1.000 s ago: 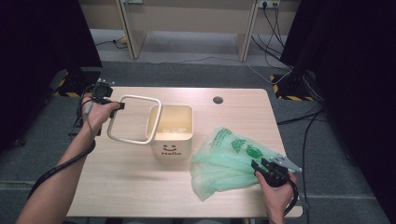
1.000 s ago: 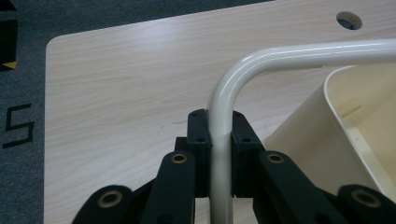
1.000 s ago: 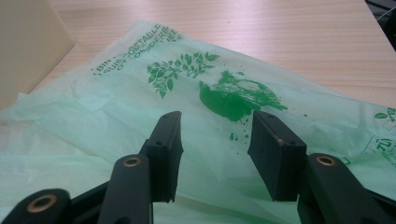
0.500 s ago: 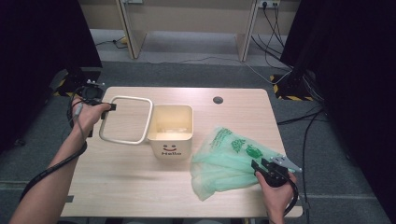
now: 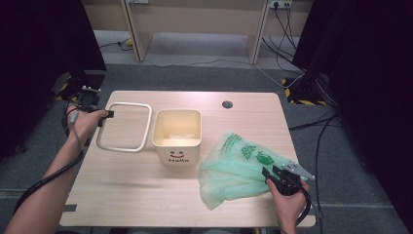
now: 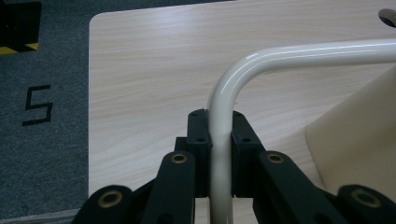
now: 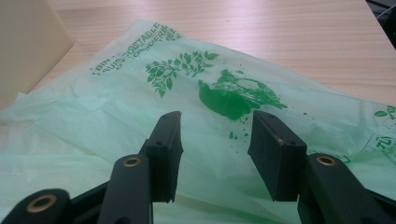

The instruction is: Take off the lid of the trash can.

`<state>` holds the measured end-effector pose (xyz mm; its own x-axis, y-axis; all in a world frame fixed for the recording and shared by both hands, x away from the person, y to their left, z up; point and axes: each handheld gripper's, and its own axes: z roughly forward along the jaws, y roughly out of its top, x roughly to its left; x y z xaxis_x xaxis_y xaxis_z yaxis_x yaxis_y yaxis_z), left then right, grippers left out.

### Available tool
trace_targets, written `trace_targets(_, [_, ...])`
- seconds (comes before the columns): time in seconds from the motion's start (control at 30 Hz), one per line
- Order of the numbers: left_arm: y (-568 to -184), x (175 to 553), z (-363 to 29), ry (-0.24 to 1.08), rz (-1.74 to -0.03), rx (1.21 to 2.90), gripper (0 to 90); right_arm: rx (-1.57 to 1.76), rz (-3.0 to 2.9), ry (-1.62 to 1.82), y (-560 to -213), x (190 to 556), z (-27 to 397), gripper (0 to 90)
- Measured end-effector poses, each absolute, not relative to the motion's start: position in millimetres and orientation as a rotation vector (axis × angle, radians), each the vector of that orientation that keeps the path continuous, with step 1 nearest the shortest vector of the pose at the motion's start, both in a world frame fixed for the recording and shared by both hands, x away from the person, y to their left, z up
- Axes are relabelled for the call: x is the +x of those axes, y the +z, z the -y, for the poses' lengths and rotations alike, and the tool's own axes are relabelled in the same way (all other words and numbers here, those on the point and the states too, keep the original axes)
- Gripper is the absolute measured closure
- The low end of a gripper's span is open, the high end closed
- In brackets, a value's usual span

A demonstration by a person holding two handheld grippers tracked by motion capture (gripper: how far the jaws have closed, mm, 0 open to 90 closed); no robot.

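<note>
- Pale wooden desk [image 5: 146, 195] carries a cream bin [image 5: 177, 136] near its middle.
- Left gripper [image 6: 219, 140], fingers clamped on the bin's frame [image 5: 124, 126], holds it aside, probably for lining.
- Right gripper [image 7: 215, 154], fingers apart, hovers over the green bag [image 5: 238, 168] by the right edge.

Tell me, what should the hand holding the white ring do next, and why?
Probably lower the ring onto the table and let go. The left gripper is shut on it, the bin is open, and the right gripper hangs open over the green bag.
</note>
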<state>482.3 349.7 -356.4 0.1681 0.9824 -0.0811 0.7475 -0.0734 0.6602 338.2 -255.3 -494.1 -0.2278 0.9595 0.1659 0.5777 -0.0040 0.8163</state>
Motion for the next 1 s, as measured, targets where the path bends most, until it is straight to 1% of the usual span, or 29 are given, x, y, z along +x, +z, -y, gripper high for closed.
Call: trace_targets(1.0, [-369, 474, -376, 0.527, -1.69, 1.856, 80.8, 1.58, -1.832, 1.132, -494, 338, 256, 53.5])
